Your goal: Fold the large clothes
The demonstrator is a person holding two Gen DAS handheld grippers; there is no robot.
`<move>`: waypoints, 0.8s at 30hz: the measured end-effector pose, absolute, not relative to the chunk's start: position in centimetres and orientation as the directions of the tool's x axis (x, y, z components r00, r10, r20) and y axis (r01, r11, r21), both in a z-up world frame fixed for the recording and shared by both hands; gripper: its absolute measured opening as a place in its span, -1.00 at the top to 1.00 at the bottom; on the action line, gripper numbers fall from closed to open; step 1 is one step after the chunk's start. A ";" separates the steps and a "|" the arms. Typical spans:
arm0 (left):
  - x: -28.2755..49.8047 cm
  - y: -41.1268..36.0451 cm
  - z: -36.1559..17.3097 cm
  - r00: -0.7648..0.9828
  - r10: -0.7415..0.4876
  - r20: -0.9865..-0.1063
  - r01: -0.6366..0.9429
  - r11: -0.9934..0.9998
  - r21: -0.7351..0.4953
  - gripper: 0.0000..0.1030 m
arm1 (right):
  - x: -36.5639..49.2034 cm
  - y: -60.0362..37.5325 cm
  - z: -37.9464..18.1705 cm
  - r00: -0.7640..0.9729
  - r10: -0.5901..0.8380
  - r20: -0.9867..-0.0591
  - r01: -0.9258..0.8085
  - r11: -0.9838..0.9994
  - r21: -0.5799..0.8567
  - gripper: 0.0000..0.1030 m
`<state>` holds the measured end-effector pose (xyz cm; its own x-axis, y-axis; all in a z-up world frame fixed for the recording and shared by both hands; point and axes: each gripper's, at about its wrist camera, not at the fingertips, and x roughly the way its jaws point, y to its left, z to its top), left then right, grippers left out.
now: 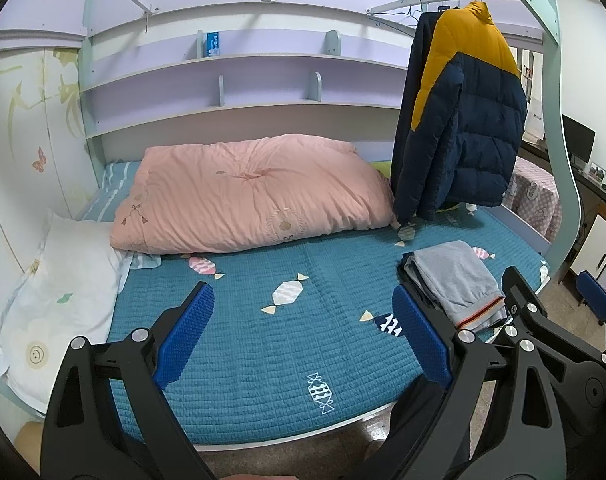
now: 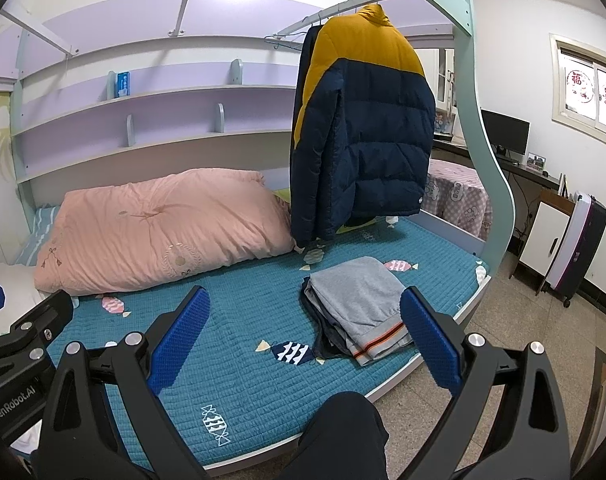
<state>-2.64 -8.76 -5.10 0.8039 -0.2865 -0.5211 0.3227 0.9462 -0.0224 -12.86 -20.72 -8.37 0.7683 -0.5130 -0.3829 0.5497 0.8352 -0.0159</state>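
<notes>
— Jaws of the left gripper (image 1: 303,332) and right gripper (image 2: 305,334) were held apart, empty.

— Folded grey garments (image 2: 359,304) lay stacked beyond the right jaws; the hanging navy-and-mustard puffer jacket (image 2: 363,128), farther ahead, was judged unfolded.

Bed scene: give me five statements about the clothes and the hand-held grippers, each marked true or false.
1. The puffer jacket lies flat on the bed. False: it hangs from a rail above the bed.
2. Both the left hand-held gripper and the right hand-held gripper are open and hold nothing. True.
3. A stack of folded clothes sits near the bed's edge, a grey garment on top. True.
4. The pink duvet covers the folded stack. False: they lie apart.
5. The bed cover is plain red. False: it is teal with candy shapes.
</notes>
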 end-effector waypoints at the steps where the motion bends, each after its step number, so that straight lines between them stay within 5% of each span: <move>1: -2.7 -8.8 -5.1 0.804 -0.287 -0.521 0.323 0.946 -0.022 -0.77 | -12.9 -20.7 -8.4 0.768 -0.513 -0.382 0.550 0.835 -0.016 -0.80; 24: -2.6 -8.6 -4.9 0.800 -0.293 -0.523 0.332 0.943 -0.021 -0.77 | -13.2 -20.7 -8.4 0.766 -0.519 -0.379 0.555 0.832 -0.016 -0.80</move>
